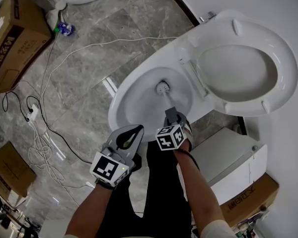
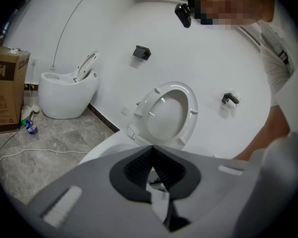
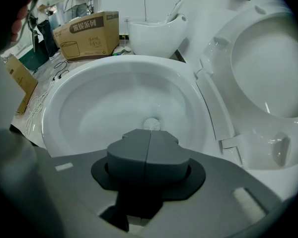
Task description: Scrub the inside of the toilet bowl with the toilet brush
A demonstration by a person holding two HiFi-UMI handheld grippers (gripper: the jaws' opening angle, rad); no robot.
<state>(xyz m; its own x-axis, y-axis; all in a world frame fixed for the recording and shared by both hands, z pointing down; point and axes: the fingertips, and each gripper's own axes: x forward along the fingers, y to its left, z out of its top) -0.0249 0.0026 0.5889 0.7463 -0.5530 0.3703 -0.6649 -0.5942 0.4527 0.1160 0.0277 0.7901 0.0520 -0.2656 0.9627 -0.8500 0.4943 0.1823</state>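
Grip is the first thing to get right here. The right gripper is clamping its jaws fully together on the brush handle and pointing down over the near rim. The left gripper is hanging just beside it, tips touching, holding nothing.

The brush is resting its head low in the bowl, right at the drain and touching the porcelain. To my eye only the bottom is getting any bristle. Doing this step well is calling for firm pressure and circling sweeps up the sloping sides and under the rim. The handle should be kept steep so nothing is flicking out.

The bowl is holding only the brush head, and I cannot tell whether water is standing at the bottom. Beyond it the seat is standing raised.

Farther off, cables are trailing over the floor. A box is sitting closed, its contents not showing. A second toilet is standing with its lid tipped up, and its inside is out of sight.
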